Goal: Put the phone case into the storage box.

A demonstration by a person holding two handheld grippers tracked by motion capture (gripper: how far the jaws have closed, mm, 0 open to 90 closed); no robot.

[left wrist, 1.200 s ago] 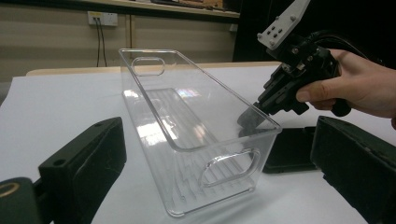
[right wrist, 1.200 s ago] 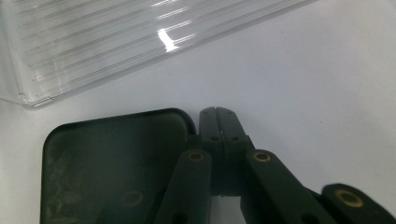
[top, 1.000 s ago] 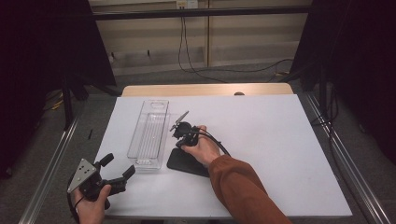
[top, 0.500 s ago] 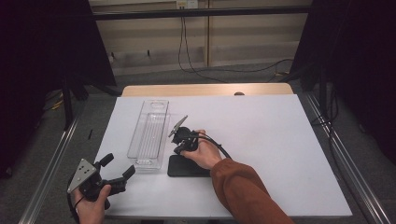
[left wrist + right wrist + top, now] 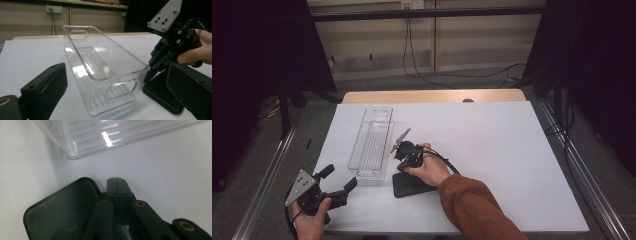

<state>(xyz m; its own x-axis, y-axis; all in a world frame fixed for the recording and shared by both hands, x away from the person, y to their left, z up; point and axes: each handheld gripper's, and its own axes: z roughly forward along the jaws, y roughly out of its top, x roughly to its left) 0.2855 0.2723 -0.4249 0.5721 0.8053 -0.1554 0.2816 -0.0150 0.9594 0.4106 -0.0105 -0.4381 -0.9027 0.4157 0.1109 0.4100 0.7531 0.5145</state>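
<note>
- Phone-like dark slab [image 5: 412, 185] lies flat on the white counter [image 5: 492, 145], just beside the near end of the clear plastic bin [image 5: 372, 145]; the bin is empty as far as I can see.
- The right gripper [image 5: 404, 156] has its jaws pressed together with nothing between them, tips down at the slab's edge nearest the bin, as the right gripper view shows [image 5: 116, 182].
- To do this step well, I judge the closed tips should work under or against that edge low and slow, so the slab lifts or slides without skating away or knocking the bin.
- The right hand [image 5: 429, 170] arches over the slab, wrist bent down, sleeve [image 5: 472, 205] running in from the bottom.
- The left gripper [image 5: 334, 187] waits near the counter's front left corner, jaws wide and empty, aimed at the bin's near end wall [image 5: 120, 87]; its hand [image 5: 309, 222] grips from below.
</note>
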